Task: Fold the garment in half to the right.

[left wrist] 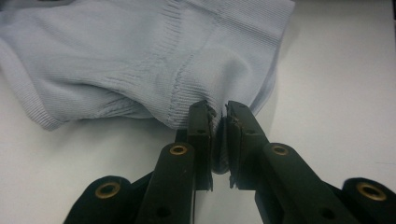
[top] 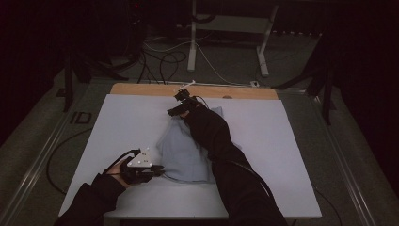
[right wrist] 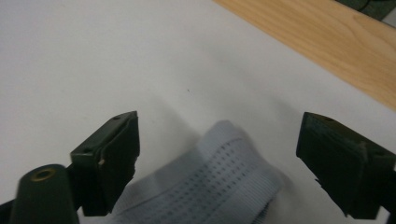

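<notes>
A pale blue knit garment (top: 181, 150) lies crumpled on the white table cover (top: 127, 122), partly hidden by the person's right sleeve. At its near left edge, my left gripper (top: 160, 168) is shut on a fold of the cloth. The left gripper view shows the jaws (left wrist: 218, 112) pinching the ribbed fabric (left wrist: 140, 60) at a seam. My right gripper (top: 171, 112) is at the garment's far end. In the right gripper view its jaws (right wrist: 219, 128) stand wide apart, with a ribbed, perforated corner of the garment (right wrist: 219, 186) lying between them, untouched by the pads.
A bare wooden strip (top: 141, 89) runs along the table's far edge and appears again as the wooden strip (right wrist: 327, 42) at upper right in the right gripper view. Beyond the table, cables and a white desk frame (top: 193, 42) stand on the dark floor.
</notes>
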The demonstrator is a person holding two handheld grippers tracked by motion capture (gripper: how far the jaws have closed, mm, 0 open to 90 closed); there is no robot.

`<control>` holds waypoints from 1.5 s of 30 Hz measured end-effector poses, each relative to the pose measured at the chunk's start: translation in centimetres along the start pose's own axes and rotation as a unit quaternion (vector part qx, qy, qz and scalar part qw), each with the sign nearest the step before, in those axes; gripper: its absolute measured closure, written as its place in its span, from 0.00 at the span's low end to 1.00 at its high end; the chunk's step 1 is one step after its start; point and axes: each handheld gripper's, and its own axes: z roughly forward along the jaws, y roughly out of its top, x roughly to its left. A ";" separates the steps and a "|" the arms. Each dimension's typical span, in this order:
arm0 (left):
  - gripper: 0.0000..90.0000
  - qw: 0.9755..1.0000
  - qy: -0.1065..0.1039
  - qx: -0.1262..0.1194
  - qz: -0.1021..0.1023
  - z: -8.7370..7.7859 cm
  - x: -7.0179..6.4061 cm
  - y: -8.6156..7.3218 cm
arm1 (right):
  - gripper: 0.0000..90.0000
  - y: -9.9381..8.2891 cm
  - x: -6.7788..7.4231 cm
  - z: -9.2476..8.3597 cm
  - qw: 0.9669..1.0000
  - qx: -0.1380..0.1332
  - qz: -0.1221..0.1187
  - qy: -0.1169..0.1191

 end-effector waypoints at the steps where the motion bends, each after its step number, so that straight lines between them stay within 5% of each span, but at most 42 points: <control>1: 0.91 1.000 -0.001 0.004 0.003 0.0 0.0 0.0 | 0.24 0.0 0.0 0.1 1.000 0.003 0.002 -0.007; 7: 0.91 1.000 -0.004 0.002 0.002 0.0 -0.1 0.1 | 0.41 0.3 0.3 0.5 0.999 0.018 0.007 -0.028; 13: 0.91 1.000 -0.006 0.003 -0.005 0.0 -0.1 0.0 | 0.48 0.4 0.7 1.1 0.999 0.040 -0.016 -0.027; 24: 0.91 1.000 -0.010 0.004 -0.009 0.0 0.0 -0.1 | 0.86 0.4 1.6 1.5 0.994 0.064 -0.075 -0.043; 27: 0.91 1.000 -0.011 0.003 -0.009 0.0 0.0 -0.1 | 0.95 0.7 1.7 1.1 0.995 0.060 -0.074 -0.038; 45: 0.91 1.000 -0.015 -0.004 0.001 -0.6 -0.4 0.7 | 0.97 1.5 1.9 -1.0 0.995 0.038 -0.090 -0.014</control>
